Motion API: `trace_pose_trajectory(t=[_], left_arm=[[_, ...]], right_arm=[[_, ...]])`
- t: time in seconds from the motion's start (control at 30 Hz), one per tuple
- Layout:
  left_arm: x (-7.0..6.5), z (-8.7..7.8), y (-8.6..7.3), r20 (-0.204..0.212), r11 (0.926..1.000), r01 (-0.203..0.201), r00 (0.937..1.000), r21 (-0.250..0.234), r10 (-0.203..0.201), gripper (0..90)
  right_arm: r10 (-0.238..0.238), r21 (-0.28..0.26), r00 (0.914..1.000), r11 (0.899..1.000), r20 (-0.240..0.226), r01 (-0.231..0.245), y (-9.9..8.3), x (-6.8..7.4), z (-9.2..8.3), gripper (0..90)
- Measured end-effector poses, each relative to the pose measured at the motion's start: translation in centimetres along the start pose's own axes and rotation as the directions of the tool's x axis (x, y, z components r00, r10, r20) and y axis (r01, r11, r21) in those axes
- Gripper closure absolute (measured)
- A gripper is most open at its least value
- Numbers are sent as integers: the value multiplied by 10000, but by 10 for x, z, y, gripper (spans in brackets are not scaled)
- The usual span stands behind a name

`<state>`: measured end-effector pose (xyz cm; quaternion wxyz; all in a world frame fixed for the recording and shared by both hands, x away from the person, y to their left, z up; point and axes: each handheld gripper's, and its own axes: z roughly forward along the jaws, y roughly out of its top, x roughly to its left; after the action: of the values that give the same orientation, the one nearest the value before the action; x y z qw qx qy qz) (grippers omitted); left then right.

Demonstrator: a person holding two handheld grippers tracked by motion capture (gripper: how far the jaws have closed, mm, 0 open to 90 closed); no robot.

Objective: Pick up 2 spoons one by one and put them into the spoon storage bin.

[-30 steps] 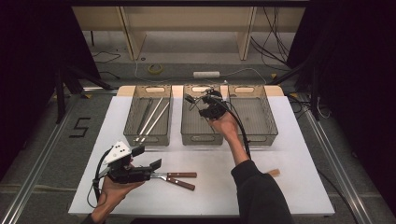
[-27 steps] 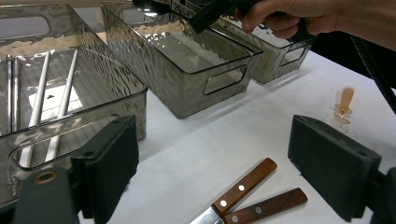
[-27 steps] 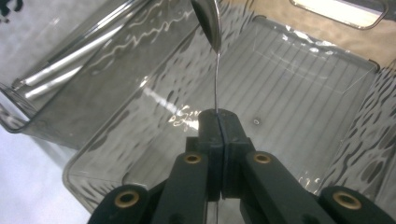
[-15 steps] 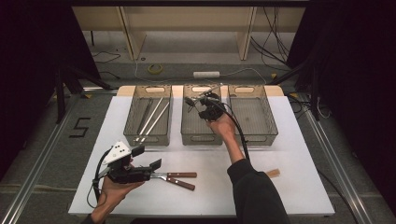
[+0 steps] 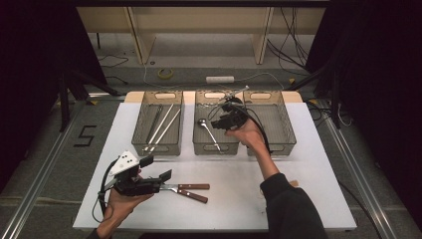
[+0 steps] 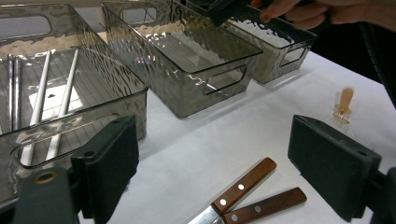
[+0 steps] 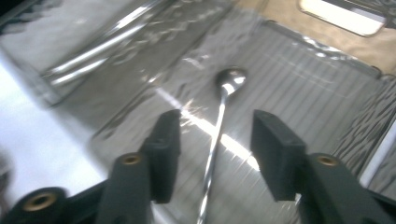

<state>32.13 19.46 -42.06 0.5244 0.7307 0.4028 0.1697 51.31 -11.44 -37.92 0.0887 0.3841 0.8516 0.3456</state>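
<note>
A metal spoon [image 5: 210, 134] lies on the floor of the middle grey bin [image 5: 216, 148], its bowl toward the far end. My right gripper [image 5: 222, 117] hovers just above it. Its jaws have just been opening and now stand apart on either side of the spoon [image 7: 231, 77] without touching it. Near the front of the table my left gripper [image 5: 157, 169] is open and lies level. Two wooden-handled knives [image 5: 193, 191] rest on the table just beyond its jaws, seen again low in the left gripper view as the knives [image 6: 247, 184] between the open left gripper [image 6: 210, 126].
The left bin [image 5: 161, 148] holds white and metal chopsticks [image 5: 161, 127]. To the right stands a third bin [image 5: 283, 124]. A small brown object [image 6: 344, 100] lies on the white table near the right forearm. Dark floor and cables surround the table.
The right gripper's jaws have opened, and the spoon it carried now lies in the middle bin. That hand has lifted slightly. The left hand has not moved.
</note>
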Motion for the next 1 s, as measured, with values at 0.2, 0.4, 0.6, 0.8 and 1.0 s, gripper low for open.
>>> trace_pose_trajectory(t=[0.2, 0.4, 0.6, 0.8, 1.0], left_arm=[[-1, 1, 0, -13, 10000, -43, 10000, 61, 43, 158], [0, 2, 0, -39, 10000, -13, 10000, 86, 14, 157], [-1, 2, 1, -47, 10000, -50, 10000, 84, 50, 157], [0, 2, 1, -60, 9999, -68, 10000, 109, 69, 157], [0, 2, 1, -63, 9998, -121, 9999, 125, 121, 157]], right_arm=[[-1260, 135, 9900, 9918, -636, 1271, -22, 13, -42, 434], [-1979, 476, 9772, 9783, -763, 2019, -59, 21, -74, 391], [-2175, 1008, 9731, 9692, -763, 2245, -96, 20, -90, 364], [-1952, 1109, 9787, 9732, -629, 2012, -126, 9, -100, 348], [-1813, 1130, 9818, 9759, -565, 1867, -147, 1, -106, 342]])
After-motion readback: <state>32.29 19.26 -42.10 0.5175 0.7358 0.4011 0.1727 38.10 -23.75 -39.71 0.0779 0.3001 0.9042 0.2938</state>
